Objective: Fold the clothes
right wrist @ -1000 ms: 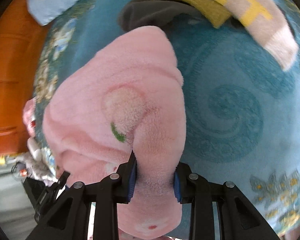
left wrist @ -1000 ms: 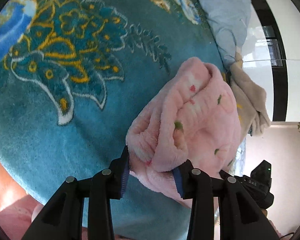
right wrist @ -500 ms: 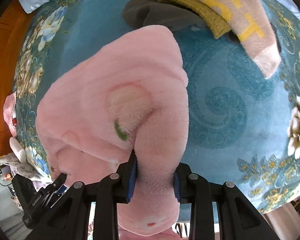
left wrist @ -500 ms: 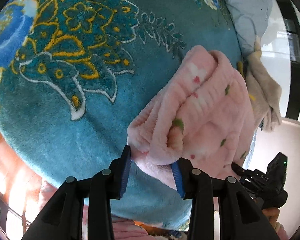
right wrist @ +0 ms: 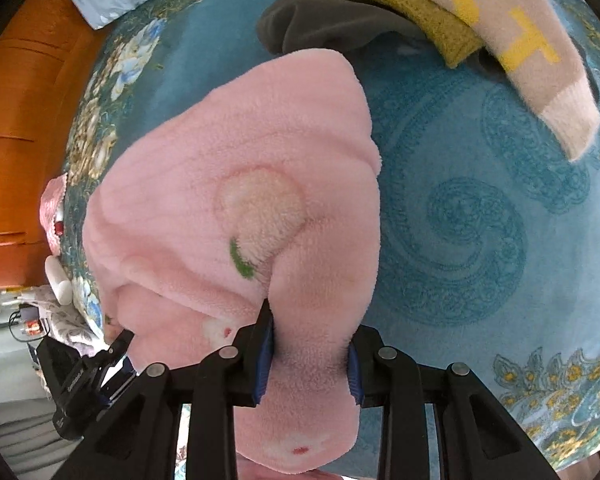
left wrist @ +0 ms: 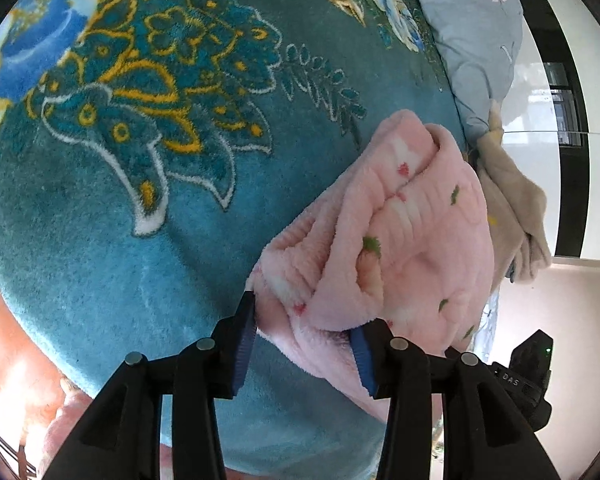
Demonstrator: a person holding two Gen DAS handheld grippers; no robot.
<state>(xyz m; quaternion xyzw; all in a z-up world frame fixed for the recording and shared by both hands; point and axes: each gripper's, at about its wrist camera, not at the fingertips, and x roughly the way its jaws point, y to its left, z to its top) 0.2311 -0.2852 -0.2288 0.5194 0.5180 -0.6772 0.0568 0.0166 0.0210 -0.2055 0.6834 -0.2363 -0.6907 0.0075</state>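
Note:
A fluffy pink garment with small flower prints lies bunched on a teal patterned blanket. My left gripper has a thick folded edge of it between its blue pads; the jaws are opening, though the fleece still touches both pads. In the right wrist view the same pink garment humps up from the blanket. My right gripper is shut on a rolled fold of it. The left gripper shows dark at the lower left of that view, and the right gripper's body at the lower right of the left view.
A beige garment and a pale blue flowered pillow lie beyond the pink one. A heap of dark grey, mustard and beige lettered clothes sits at the blanket's far side. An orange wooden bed frame runs along the left.
The left jaws stand slightly wider than before, and the left view has shifted across the blanket and back. The right gripper keeps its hold, with only a small roll.

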